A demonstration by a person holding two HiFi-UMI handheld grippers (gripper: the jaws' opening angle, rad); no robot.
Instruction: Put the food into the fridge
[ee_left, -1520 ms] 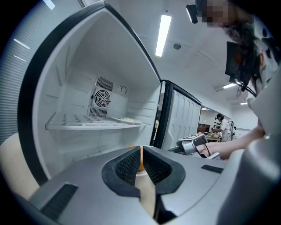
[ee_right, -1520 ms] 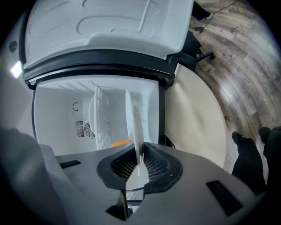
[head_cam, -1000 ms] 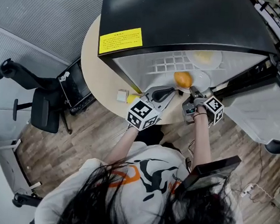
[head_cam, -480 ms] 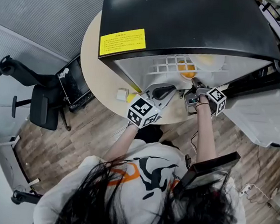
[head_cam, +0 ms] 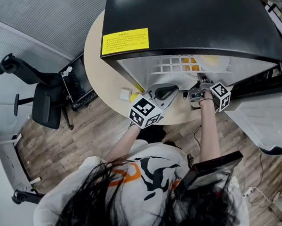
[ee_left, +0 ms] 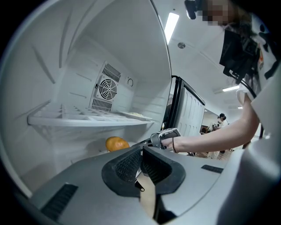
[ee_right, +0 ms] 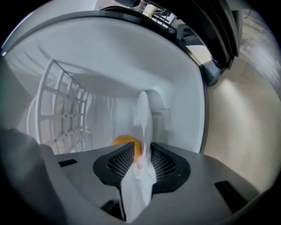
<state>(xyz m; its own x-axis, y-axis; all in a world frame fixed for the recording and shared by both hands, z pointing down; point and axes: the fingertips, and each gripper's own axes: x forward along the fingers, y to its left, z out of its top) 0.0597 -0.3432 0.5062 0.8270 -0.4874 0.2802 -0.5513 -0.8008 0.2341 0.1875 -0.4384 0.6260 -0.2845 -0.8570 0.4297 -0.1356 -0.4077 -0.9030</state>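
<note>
Round orange fruit [ee_right: 125, 141] rests on a thin white plate [ee_right: 144, 115], centre frame, inside the black fridge [head_cam: 189, 20]. Right gripper [ee_right: 141, 151] fingers have just been opening, with the plate's rim loose between them. Left gripper [ee_left: 141, 153] fingers are closed and empty. The plate looks stiff, slick and breakable, so grip it by the rim and keep it level, as the fruit could roll.

A wood-plank floor [head_cam: 78, 144] spreads below a round beige worktop [head_cam: 102, 76]. A black office chair [head_cam: 44, 108] stands on the floor near the worktop, beside a grey ribbed wall [head_cam: 42, 6]. Long strip lights [ee_left: 172, 26] glow on the white ceiling [ee_left: 197, 61].

Office-like room, swivel chair [head_cam: 44, 109], ceiling strip lights [ee_left: 172, 27], round table [head_cam: 98, 72]
</note>
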